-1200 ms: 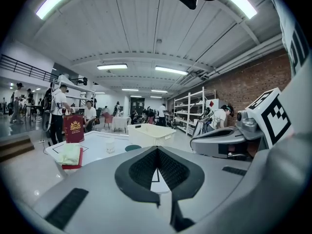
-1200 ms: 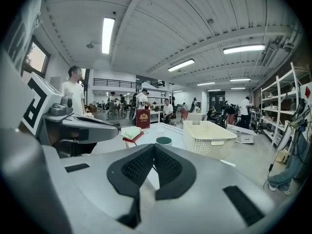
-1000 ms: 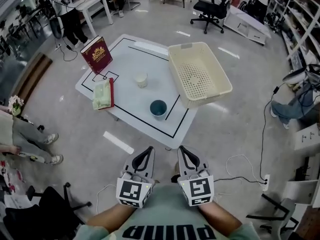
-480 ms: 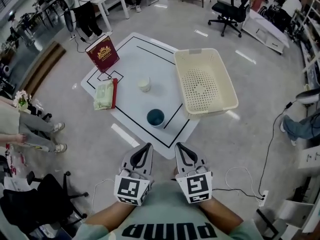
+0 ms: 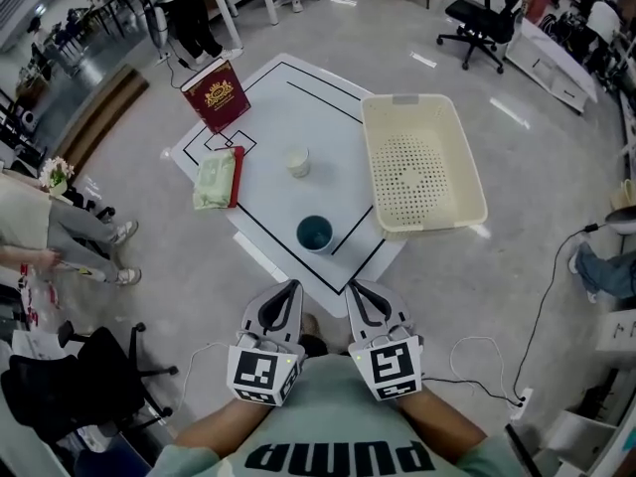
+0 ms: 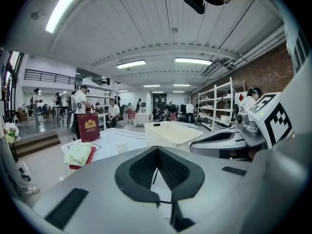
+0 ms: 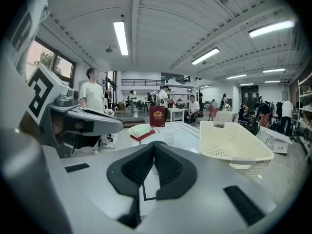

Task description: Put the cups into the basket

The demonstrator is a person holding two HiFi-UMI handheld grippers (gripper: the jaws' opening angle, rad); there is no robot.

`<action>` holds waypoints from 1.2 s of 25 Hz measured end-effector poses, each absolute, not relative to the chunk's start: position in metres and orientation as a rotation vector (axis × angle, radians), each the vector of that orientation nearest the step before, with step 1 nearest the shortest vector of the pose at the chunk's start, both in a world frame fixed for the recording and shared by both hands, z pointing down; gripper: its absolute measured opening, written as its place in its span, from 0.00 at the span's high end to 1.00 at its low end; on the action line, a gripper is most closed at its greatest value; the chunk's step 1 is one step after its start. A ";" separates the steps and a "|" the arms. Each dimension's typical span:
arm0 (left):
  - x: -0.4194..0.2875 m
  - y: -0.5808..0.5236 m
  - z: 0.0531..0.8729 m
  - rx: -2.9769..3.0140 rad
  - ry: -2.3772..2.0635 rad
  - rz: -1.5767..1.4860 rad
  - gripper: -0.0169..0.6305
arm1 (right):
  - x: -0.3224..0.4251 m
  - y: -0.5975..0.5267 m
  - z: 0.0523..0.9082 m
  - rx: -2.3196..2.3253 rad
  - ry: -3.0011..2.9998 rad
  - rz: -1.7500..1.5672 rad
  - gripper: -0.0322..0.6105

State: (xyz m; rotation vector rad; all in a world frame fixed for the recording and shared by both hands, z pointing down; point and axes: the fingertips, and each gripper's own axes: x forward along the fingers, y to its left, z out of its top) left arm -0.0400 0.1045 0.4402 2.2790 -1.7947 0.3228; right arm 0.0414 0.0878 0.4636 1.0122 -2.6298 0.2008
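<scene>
A dark teal cup [image 5: 315, 234] stands near the front corner of the low white table [image 5: 268, 117]. A small whitish cup [image 5: 297, 160] stands in the table's middle, and it shows as a whitish cup [image 7: 169, 135] in the right gripper view. The cream perforated basket [image 5: 422, 162] sits on the table's right edge, overhanging it. My left gripper [image 5: 294, 285] and right gripper [image 5: 351, 286] hover side by side in front of the table, short of the teal cup. Both are shut and hold nothing.
A red book [image 5: 216, 94] stands upright at the table's far left corner. A green cloth on a red pad [image 5: 215, 179] lies at the left. A cable [image 5: 477, 351] runs over the floor at the right. A seated person's legs [image 5: 84, 246] are at the left.
The view has shifted towards the table, so the table and basket sit lower and nearer. Both grippers keep their place side by side, still shut.
</scene>
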 end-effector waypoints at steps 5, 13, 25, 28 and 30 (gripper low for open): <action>-0.049 0.091 0.450 2.280 -1.763 0.319 0.97 | 0.028 0.081 0.473 0.976 -2.619 0.215 0.90; -0.069 0.058 0.448 2.338 -1.684 0.310 0.97 | 0.006 0.058 0.485 1.016 -2.567 0.260 0.61; -0.107 0.018 0.460 2.365 -1.619 0.325 0.97 | -0.033 0.025 0.513 1.019 -2.481 0.265 0.42; -0.116 0.011 0.467 2.375 -1.592 0.339 0.97 | -0.042 0.019 0.520 1.029 -2.453 0.260 0.40; -0.120 0.008 0.470 2.391 -1.572 0.347 0.97 | -0.045 0.016 0.525 1.037 -2.433 0.267 0.39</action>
